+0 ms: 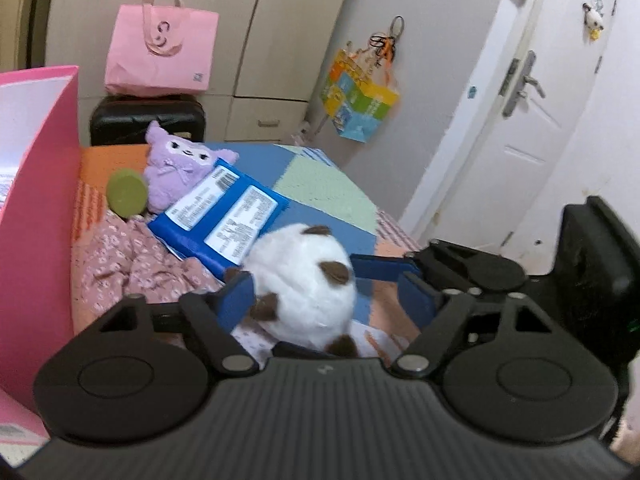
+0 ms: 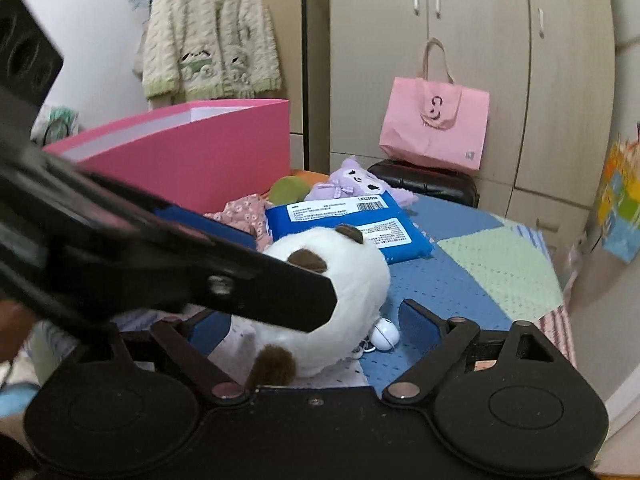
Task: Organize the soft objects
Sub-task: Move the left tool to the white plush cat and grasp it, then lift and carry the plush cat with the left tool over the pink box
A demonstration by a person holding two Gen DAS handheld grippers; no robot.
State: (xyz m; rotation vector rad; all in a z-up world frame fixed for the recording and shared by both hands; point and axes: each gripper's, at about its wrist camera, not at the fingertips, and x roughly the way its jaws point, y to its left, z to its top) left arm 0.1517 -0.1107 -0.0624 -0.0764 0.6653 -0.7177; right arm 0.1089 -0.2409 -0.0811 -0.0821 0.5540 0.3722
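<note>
Little of the tidying looks done: the white plush toy [image 1: 308,280], the purple plush [image 1: 182,168], the blue soft pack [image 1: 218,216] and the pink floral cloth [image 1: 132,264] all lie loose on the bed [image 1: 324,184], outside the open pink box [image 1: 36,216] that stands at its far side, so I judge nearly everything is left to sort. The left hand-held gripper [image 1: 326,284] tilts down over the white plush toy, its blue pads on either side of it, the left pad at its fur, the right one still apart, so it is open and not yet gripping. The right hand-held gripper [image 2: 316,328] also angles down at the same toy from beside it, jaws wide, holding nothing
</note>
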